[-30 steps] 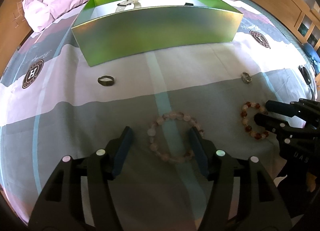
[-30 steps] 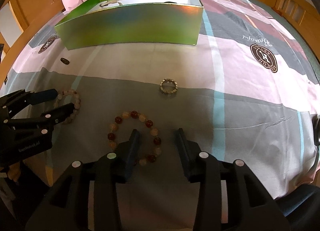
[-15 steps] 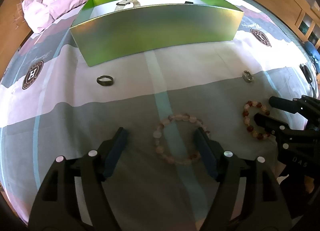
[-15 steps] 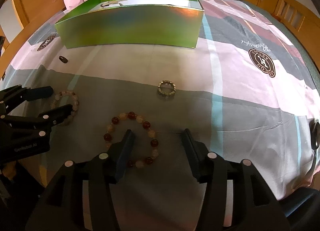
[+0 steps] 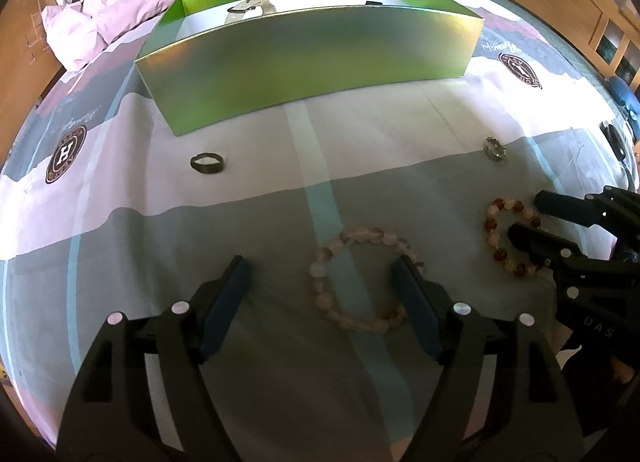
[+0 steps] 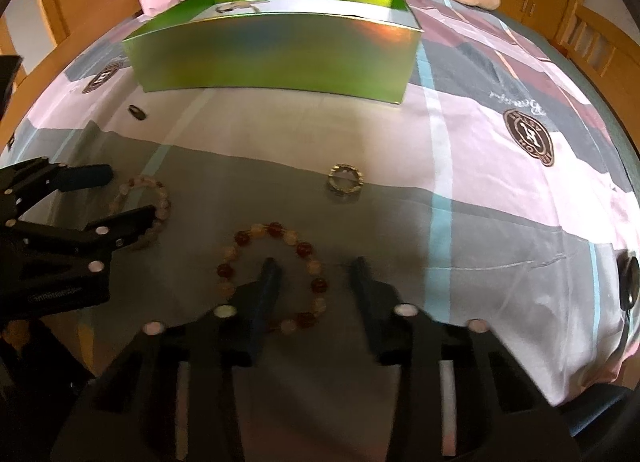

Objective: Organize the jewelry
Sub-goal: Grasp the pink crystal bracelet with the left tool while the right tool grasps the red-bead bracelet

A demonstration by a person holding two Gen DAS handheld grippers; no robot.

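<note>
The pale pink bead bracelet [image 5: 362,278] lies on the bed's grey band near its front edge, between the spread fingers of the left tongs [image 5: 322,286], whose jaws are opening; the right finger overlaps its rim, no pad pressing. Beside it the red-and-cream bead bracelet [image 6: 274,276] is straddled by the right tongs [image 6: 314,282], one finger inside the loop, jaws closing but not yet pinching. A sparkly ring [image 6: 345,183] and a dark ring [image 5: 207,162] lie farther back, before the green box [image 5: 304,61]. The bedsheet [image 5: 120,229] carries round "H" badges; the right tongs' body reads "DAS".
</note>
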